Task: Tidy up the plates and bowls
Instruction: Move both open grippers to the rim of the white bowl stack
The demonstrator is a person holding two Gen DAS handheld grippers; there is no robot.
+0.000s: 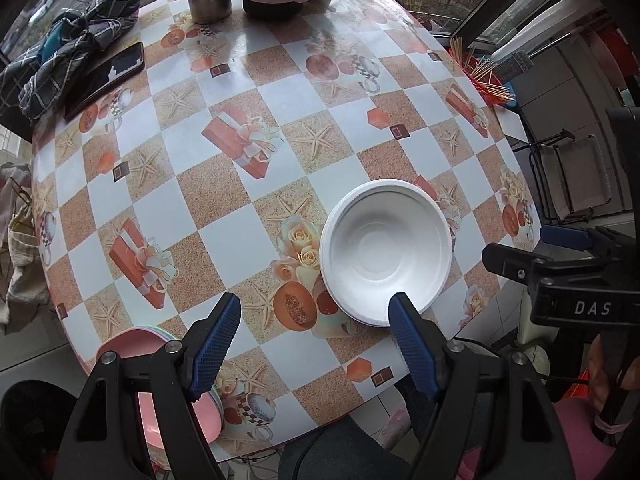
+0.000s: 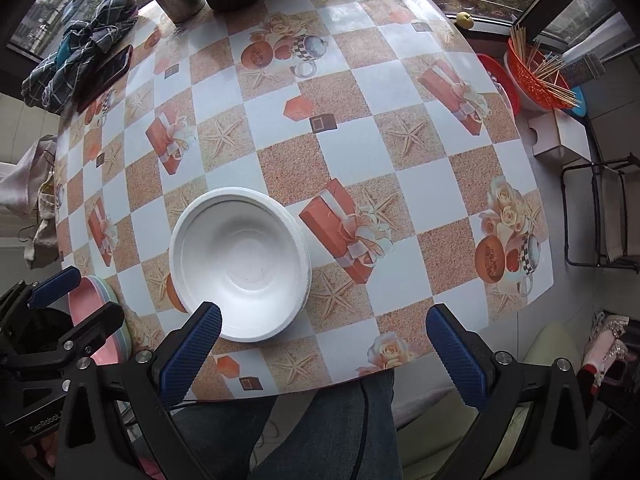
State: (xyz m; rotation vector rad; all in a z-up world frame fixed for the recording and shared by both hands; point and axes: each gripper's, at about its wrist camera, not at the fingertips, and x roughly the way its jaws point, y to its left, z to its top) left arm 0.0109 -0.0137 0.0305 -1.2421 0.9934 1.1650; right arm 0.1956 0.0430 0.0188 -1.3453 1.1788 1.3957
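Covering the desk [image 2: 360, 92], a checkered cloth [image 1: 224, 200] carries white bowls [image 2: 240, 264]; plates [image 2: 96, 320] just beside; both grippers' fingers [image 1: 216, 344] open, empty.

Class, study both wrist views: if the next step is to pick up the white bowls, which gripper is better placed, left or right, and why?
Probably the left. The left gripper is open with one finger already over the near rim of the white bowls. The right gripper, also open, hangs mostly beside them, over the tablecloth.
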